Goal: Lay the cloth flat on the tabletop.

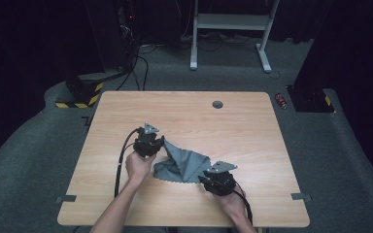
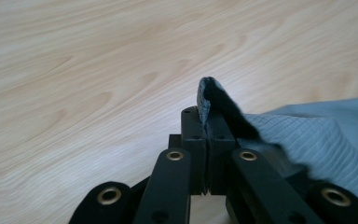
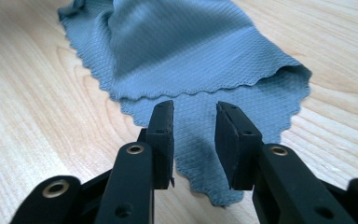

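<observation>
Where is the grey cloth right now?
In the high view the grey cloth lies crumpled on the wooden table, near its front edge, between the left gripper, which pinches one corner, and the right gripper.

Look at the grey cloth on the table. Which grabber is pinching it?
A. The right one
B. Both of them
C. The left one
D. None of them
C. In the left gripper view the left grabber has its jaws shut on an edge of the cloth, while the right grabber has its jaws apart, with the cloth lying on the table under the gap between them.
</observation>
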A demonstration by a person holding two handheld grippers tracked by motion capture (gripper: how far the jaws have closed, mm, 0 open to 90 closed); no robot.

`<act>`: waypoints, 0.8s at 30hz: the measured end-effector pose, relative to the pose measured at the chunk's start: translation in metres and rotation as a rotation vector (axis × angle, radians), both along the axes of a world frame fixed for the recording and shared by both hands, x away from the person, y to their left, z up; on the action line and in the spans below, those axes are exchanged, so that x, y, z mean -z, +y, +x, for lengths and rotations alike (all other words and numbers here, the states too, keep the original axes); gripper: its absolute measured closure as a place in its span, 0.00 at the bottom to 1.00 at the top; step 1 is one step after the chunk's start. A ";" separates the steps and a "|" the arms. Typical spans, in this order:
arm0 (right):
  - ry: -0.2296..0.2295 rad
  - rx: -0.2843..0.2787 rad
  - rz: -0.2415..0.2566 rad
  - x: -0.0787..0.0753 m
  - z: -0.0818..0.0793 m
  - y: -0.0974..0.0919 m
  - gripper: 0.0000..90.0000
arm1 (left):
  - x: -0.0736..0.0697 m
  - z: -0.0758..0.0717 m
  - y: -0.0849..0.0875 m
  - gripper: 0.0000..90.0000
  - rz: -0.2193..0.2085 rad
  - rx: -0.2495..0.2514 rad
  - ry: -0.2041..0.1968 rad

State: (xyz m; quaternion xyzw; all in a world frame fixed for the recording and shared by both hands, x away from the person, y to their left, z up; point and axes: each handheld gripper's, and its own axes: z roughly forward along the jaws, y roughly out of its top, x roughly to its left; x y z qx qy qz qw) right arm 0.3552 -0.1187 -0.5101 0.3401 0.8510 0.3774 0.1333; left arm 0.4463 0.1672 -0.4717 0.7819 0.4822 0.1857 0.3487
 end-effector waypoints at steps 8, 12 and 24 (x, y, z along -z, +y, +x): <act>-0.021 -0.049 -0.014 -0.001 0.000 0.016 0.71 | 0.014 -0.012 0.004 0.67 -0.014 -0.013 0.019; -0.019 -0.087 -0.028 -0.002 0.004 0.034 0.69 | 0.014 -0.037 0.013 0.55 -0.045 -0.009 0.007; 0.003 -0.166 -0.104 0.004 0.018 0.073 0.85 | 0.045 -0.077 0.025 0.46 -0.070 0.002 0.007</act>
